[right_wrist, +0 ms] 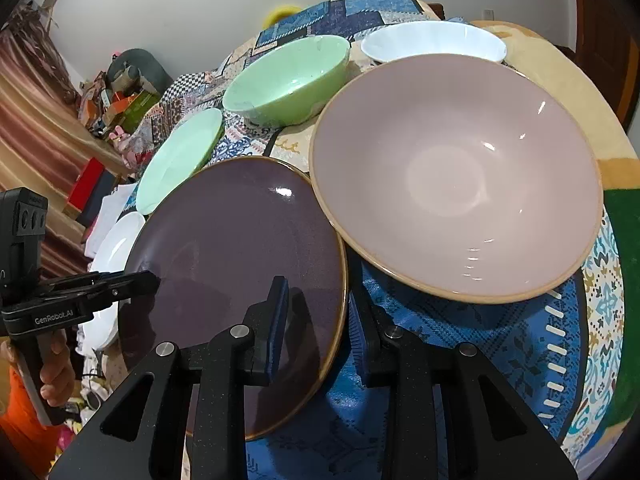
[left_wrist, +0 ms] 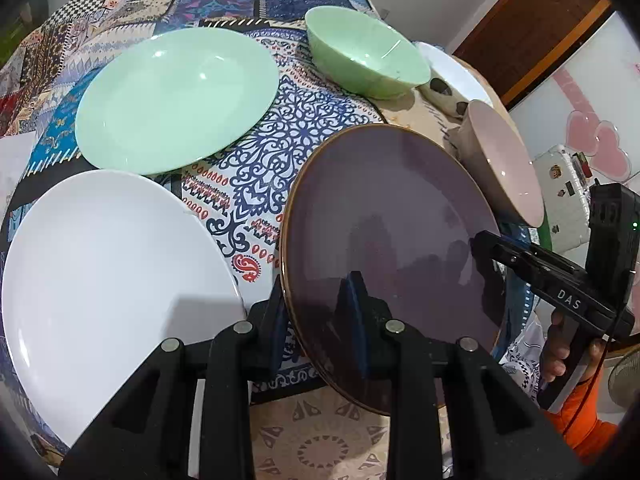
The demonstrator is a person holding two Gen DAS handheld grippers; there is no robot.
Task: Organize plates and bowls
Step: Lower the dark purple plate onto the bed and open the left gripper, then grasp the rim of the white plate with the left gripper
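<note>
The left gripper [left_wrist: 318,320] and the right gripper [right_wrist: 318,328] are both pinching the purple plate [left_wrist: 384,224] rim, at 7 and 4 o'clock; its near edge is hiding behind the fingers.

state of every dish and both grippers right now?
purple plate: tilted, gripped at both rims
left gripper: shut on purple plate
right gripper: shut on purple plate
pink bowl: upright, empty
green bowl: upright, empty
green plate: flat, empty
white plate: flat, empty
white bowl: upright, empty
</note>
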